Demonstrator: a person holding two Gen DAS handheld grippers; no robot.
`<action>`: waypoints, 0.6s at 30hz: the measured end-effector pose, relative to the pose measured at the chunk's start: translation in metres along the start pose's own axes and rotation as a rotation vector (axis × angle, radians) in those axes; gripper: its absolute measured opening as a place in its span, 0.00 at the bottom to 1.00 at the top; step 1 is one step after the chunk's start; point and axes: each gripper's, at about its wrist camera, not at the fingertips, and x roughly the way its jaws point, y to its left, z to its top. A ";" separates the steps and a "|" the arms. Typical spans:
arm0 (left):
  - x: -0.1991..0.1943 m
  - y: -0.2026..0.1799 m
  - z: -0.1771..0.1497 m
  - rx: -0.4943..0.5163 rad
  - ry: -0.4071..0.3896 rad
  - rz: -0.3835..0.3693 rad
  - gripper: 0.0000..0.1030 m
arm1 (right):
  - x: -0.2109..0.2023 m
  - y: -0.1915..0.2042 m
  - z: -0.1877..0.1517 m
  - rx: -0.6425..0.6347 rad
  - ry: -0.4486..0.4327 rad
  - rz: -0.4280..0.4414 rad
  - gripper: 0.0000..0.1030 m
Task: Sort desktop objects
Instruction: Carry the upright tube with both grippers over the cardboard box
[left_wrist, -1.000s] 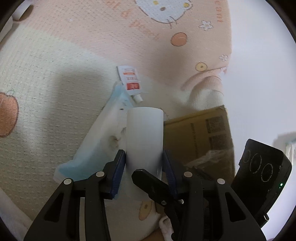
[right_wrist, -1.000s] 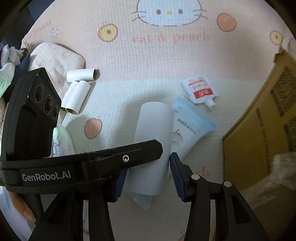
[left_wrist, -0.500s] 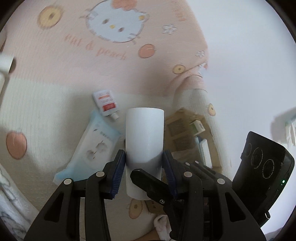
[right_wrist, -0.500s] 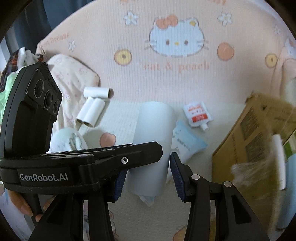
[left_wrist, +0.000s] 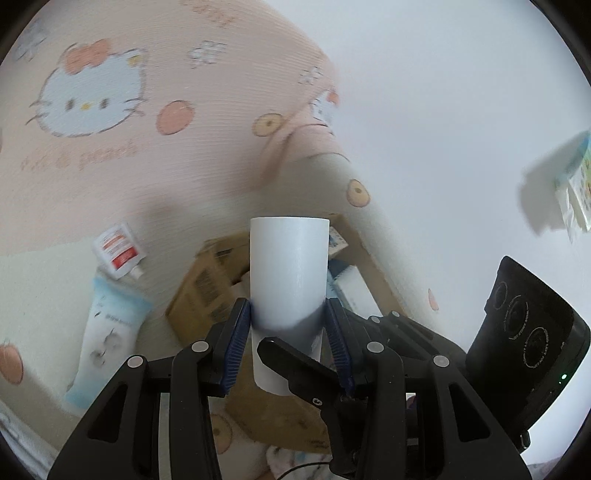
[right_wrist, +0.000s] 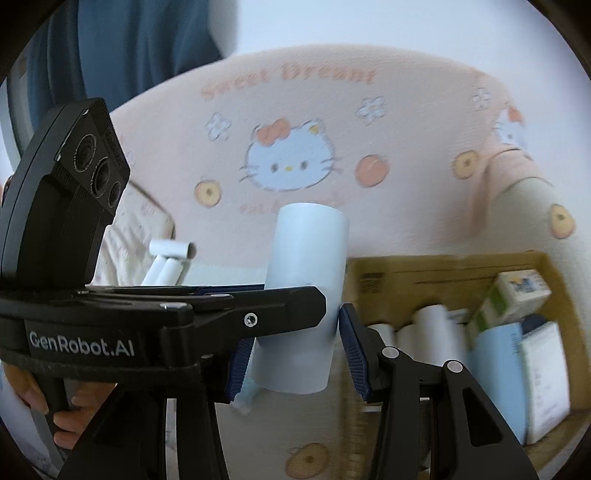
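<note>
Both jaws of the left gripper (left_wrist: 289, 325) clamp a white roll (left_wrist: 289, 273) at frame centre; right gripper's (right_wrist: 295, 345) jaws also grip it.

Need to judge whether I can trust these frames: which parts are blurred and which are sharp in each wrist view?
Left wrist view: left tongs and white roll sharp; printed blanket, red-and-white pouch and cardboard box smeared by motion. Right wrist view: right tongs and roll crisp; box contents and small tubes blurred; fisheye bends the edges.
</note>
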 end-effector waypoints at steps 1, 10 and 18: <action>0.003 -0.005 0.002 0.011 0.004 0.005 0.44 | -0.002 -0.004 0.001 0.000 -0.004 -0.006 0.42; 0.051 -0.026 0.022 0.006 0.147 0.127 0.44 | 0.002 -0.064 0.004 0.101 0.034 0.051 0.42; 0.086 -0.030 0.038 -0.059 0.289 0.197 0.44 | 0.022 -0.106 0.001 0.143 0.121 0.145 0.42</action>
